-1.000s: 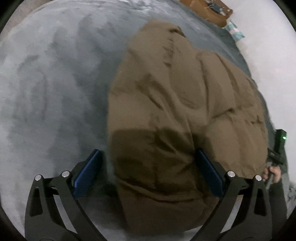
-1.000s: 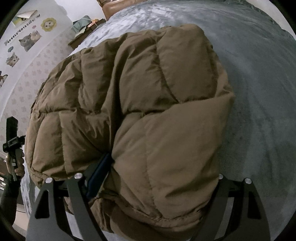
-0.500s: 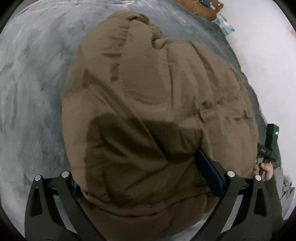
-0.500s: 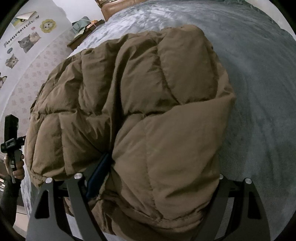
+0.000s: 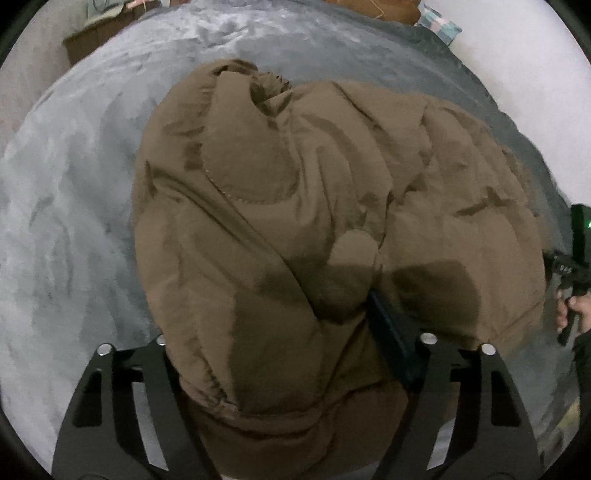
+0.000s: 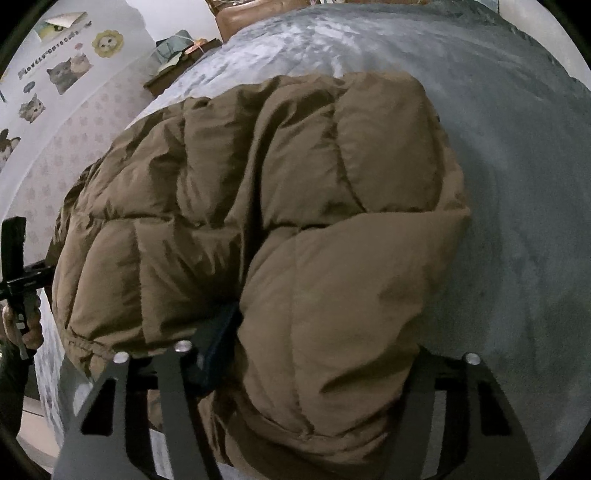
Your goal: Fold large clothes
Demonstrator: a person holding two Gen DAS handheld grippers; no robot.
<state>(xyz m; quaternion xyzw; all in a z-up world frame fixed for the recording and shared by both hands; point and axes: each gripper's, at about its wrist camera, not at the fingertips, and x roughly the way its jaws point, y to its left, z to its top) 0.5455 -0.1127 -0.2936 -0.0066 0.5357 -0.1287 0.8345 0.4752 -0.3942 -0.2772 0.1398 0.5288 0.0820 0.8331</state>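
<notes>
This is a home bedroom. A wide bed (image 6: 517, 155) spread with a plush grey blanket (image 5: 74, 192) fills most of both views. In the right wrist view, the wall at ten o'clock carries pale patterned wallpaper (image 6: 74, 136) and cartoon cat stickers (image 6: 68, 72). A low dark bedside cabinet (image 6: 177, 70) at eleven o'clock holds clutter, and a brown wooden headboard (image 6: 255, 13) stands at twelve. In the left wrist view a checked cloth (image 5: 439, 27) lies at one o'clock beside a plain white wall (image 5: 517, 66).

Right gripper (image 6: 317, 354) jaws, just closing, pinch brown puffer jacket (image 6: 258, 206)
</notes>
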